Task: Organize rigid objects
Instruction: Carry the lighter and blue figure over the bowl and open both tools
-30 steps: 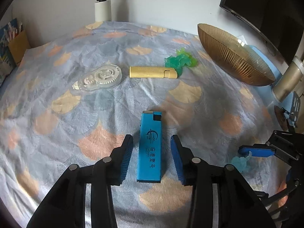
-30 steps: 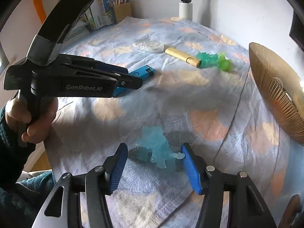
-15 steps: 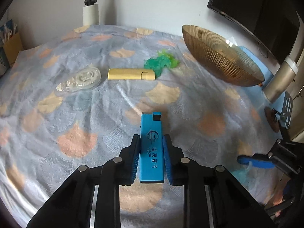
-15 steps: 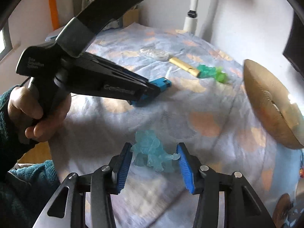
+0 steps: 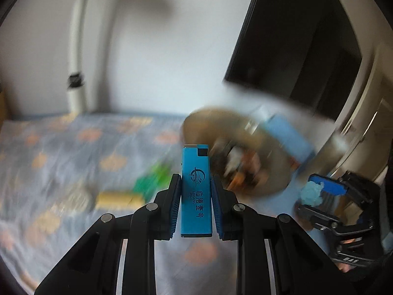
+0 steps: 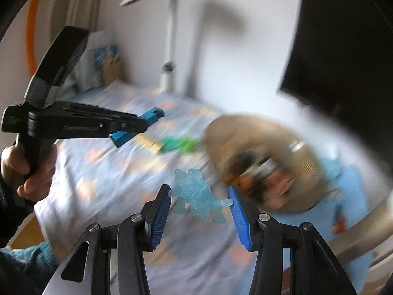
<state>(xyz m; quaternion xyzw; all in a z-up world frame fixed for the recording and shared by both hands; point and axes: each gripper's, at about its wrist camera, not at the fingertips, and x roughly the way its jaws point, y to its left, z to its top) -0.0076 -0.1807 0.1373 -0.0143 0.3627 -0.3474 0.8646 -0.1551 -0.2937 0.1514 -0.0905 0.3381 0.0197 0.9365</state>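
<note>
While both loads hang clear of the patterned cloth, the step in hand looks like the carry to the gold ribbed bowl (image 6: 304,162), and doing it well means keeping each grip steady until the load is over the rim. The left gripper (image 5: 196,196) has its jaws clamped flat on the long sides of the blue lighter (image 5: 196,191), which stands upright between the pads with its metal cap toward the bowl. The right gripper (image 6: 199,206) pinches the translucent blue toy figure (image 6: 196,201) by its ends: one pad meets the body, the other only a thin tail-like tip, so that hold is likely the weaker one and a jerk could twist the figure loose.

Both views are smeared, so what already lies in the bowl cannot be made out beyond dark and orange shapes. Short of the bowl, on the surface, sit the green figure (image 5: 152,179) and, farther from the bowl, the gold lighter (image 5: 118,199).

My advice: bring each load low over the bowl's middle, not its sloped wall, let go one at a time, and keep the two tools from crossing above the rim.
</note>
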